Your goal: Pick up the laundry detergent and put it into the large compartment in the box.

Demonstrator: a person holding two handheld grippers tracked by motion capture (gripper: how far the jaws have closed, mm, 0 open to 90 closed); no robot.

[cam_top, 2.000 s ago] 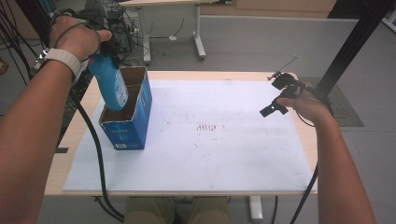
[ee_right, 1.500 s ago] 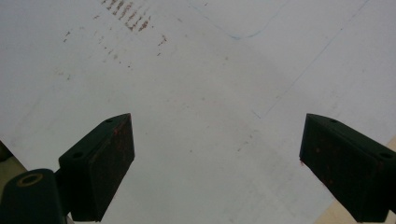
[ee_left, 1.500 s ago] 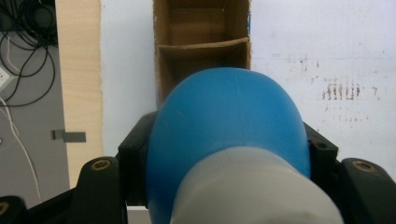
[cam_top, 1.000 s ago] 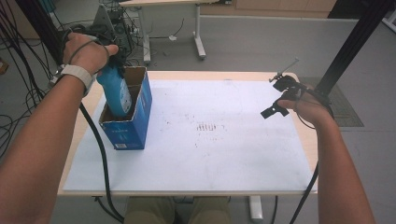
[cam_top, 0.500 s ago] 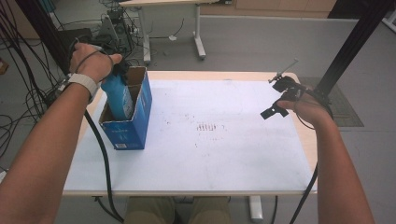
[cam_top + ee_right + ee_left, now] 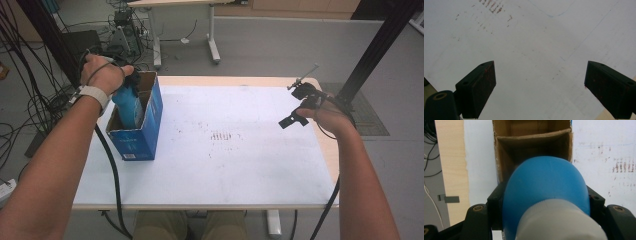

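Sinking into the near compartment of the box (image 6: 142, 127), the blue bottle (image 6: 127, 107) is already partly below the rim, its white cap up toward the left gripper (image 6: 131, 82), whose jaws are clamped on its shoulders. I'd say the job is mostly done: what remains is lowering it to the bottom and letting go. Well away from the box, across the table (image 6: 225, 170), the right gripper (image 6: 295, 107) hovers with jaws apart, holding nothing.

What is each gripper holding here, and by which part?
The left gripper clamps a blue plastic bottle with a white cap on its shoulder just below the cap, over the blue cardboard box. The right gripper is open, holding nothing.
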